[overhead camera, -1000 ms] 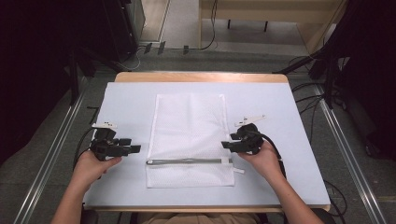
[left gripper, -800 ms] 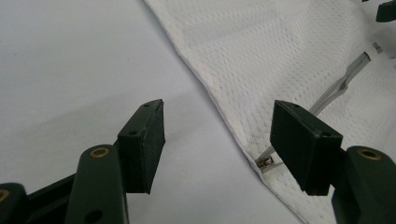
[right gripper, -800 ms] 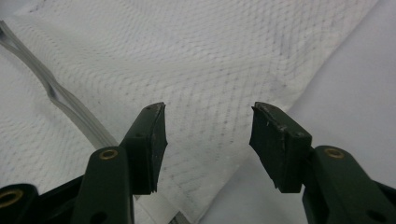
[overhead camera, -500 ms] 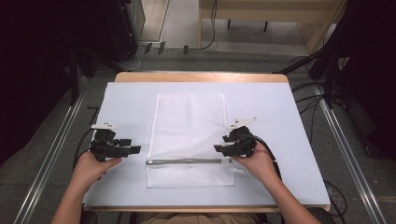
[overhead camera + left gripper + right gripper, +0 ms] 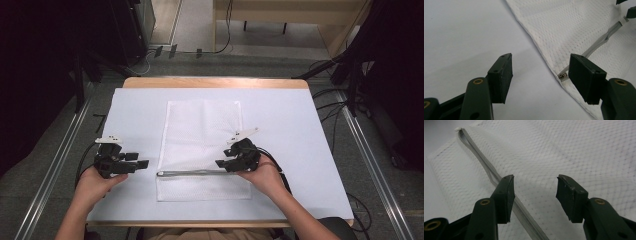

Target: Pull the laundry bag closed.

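Note:
A white mesh bag (image 5: 202, 135) lies flat on the white table cover, with a grey zipper (image 5: 192, 173) running across it near its front end. My left gripper (image 5: 142, 164) sits open just left of the bag's edge. In the left gripper view the zipper's end (image 5: 563, 75) lies between the spread jaws, close to the right one. My right gripper (image 5: 223, 164) is open over the bag at the zipper's right part. In the right gripper view the zipper (image 5: 494, 173) runs under the left jaw, with mesh (image 5: 564, 150) between the jaws.
The white cover (image 5: 300, 130) spreads over a wooden table (image 5: 215, 82). Metal rails (image 5: 55, 165) run along both sides on the floor. Cables (image 5: 330, 95) trail at the right, and dark equipment (image 5: 75, 40) stands at the back left.
My right gripper has moved left from beside the bag's right edge onto the bag, over the zipper. The left gripper has stayed in place.

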The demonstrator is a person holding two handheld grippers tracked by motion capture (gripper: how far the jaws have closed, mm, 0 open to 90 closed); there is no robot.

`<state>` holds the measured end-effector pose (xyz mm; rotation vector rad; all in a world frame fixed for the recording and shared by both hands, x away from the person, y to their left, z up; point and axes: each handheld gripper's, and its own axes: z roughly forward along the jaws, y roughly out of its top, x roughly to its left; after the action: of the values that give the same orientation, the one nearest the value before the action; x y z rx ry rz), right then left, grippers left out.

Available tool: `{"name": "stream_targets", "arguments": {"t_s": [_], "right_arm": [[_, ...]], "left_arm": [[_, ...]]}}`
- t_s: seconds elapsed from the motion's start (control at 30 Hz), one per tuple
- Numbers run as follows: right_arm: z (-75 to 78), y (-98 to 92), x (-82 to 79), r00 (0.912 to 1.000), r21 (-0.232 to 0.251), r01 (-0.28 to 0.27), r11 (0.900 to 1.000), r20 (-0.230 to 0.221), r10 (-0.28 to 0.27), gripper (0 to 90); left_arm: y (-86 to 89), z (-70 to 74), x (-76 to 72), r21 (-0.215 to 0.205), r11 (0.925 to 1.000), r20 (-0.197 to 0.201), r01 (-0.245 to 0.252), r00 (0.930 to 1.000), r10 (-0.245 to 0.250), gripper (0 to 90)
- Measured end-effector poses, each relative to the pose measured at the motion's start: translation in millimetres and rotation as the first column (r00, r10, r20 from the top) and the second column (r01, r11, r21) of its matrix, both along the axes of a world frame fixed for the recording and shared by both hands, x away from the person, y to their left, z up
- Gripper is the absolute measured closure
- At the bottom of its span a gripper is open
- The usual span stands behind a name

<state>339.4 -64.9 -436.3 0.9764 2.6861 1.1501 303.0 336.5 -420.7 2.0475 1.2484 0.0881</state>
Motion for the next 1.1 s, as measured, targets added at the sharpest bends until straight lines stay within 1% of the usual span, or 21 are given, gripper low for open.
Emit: {"name": "stream_targets", "arguments": {"t_s": [0.1,0.17,0.23,0.37,0.4,0.5,0.57,0.63,0.67,0.7,0.77,0.83,0.9,0.97,1.03,1.07,1.1], "right_arm": [[-0.6,4.2,0.4,1.0,-0.002,-0.01,1.0,-0.001,0.01,50.2],[-0.5,7.0,1.2,0.9999,0.003,-0.012,1.0,-0.002,0.012,50.6],[0.1,10.2,0.9,0.9998,0.005,-0.018,1.0,-0.003,0.018,50.9],[2.5,15.6,-0.5,0.9996,0.012,-0.026,1.0,0.003,0.026,51.5],[3.4,17.0,-1.1,0.9997,0.01,-0.026,1.0,0.0,0.026,51.6],[4.3,22.6,-1.4,0.9995,0.012,-0.033,0.999,0.001,0.033,52.2],[4.8,27.9,-1.0,0.9995,0.015,-0.032,0.999,-0.005,0.032,52.2],[6.2,35.2,-1.4,0.9989,0.027,-0.047,0.999,-0.003,0.047,52.3],[7.1,37.4,-2.0,0.9987,0.023,-0.052,0.998,-0.003,0.052,52.5],[8.8,42.0,-2.8,0.9977,0.029,-0.067,0.997,0.001,0.067,53.5],[9.8,44.1,-3.5,0.9973,0.032,-0.074,0.997,-0.001,0.074,54.1],[11.6,48.7,-4.5,0.9968,0.031,-0.08,0.996,-0.008,0.08,54.7],[13.6,57.6,-5.8,0.9961,0.027,-0.088,0.996,-0.007,0.088,56.7],[14.1,59.7,-6.1,0.9961,0.027,-0.087,0.996,-0.012,0.087,57.2],[14.4,65.5,-6.3,0.9953,0.034,-0.096,0.995,-0.012,0.096,57.5],[14.7,71.5,-6.9,0.9946,0.037,-0.102,0.994,-0.015,0.103,57.7],[14.7,71.5,-6.9,0.9946,0.037,-0.102,0.994,-0.015,0.103,57.7]], "left_arm": [[1.4,-0.6,-0.7,-0.002,1.0,-0.002,-0.006,1.0,0.006,36.9],[1.2,-0.6,-0.9,-0.011,0.9999,-0.006,-0.005,1.0,0.005,37.0],[0.2,-0.2,-1.2,-0.012,0.9999,-0.001,-0.001,1.0,0.001,37.0],[-2.5,-1.6,-0.7,-0.004,1.0,-0.001,0.004,1.0,-0.004,37.0],[-2.7,-1.6,-0.8,0.007,0.9999,-0.002,0.008,1.0,-0.008,37.0],[-2.7,-1.8,-0.1,0.01,0.9999,-0.005,0.01,0.9999,-0.01,37.0],[-1.8,-1.7,1.5,0.002,1.0,-0.004,0.008,1.0,-0.008,37.0],[-2.1,-1.3,2.5,-0.001,1.0,-0.004,0.003,1.0,-0.003,37.0],[-2.3,-1.5,3.0,-0.004,1.0,-0.003,0.005,1.0,-0.005,37.0],[-2.5,-1.2,3.4,0.001,1.0,-0.005,0.008,1.0,-0.008,37.5],[-3.3,-1.6,4.9,-0.002,1.0,-0.017,0.009,0.9998,-0.009,37.9],[-3.2,-2.0,6.6,-0.003,0.9999,-0.019,0.011,0.9998,-0.011,38.5],[-2.7,-2.1,9.1,-0.008,0.9999,-0.018,0.013,0.9998,-0.013,39.2],[-2.9,-2.1,9.9,-0.008,0.9999,-0.018,0.009,0.9998,-0.009,39.4],[-3.0,-2.3,10.8,-0.01,0.9999,-0.016,0.012,0.9998,-0.012,39.8],[-3.5,-2.8,12.3,-0.005,0.9998,-0.016,0.019,0.9997,-0.019,39.9],[-3.5,-2.8,12.3,-0.005,0.9998,-0.016,0.019,0.9997,-0.019,40.0]]}}
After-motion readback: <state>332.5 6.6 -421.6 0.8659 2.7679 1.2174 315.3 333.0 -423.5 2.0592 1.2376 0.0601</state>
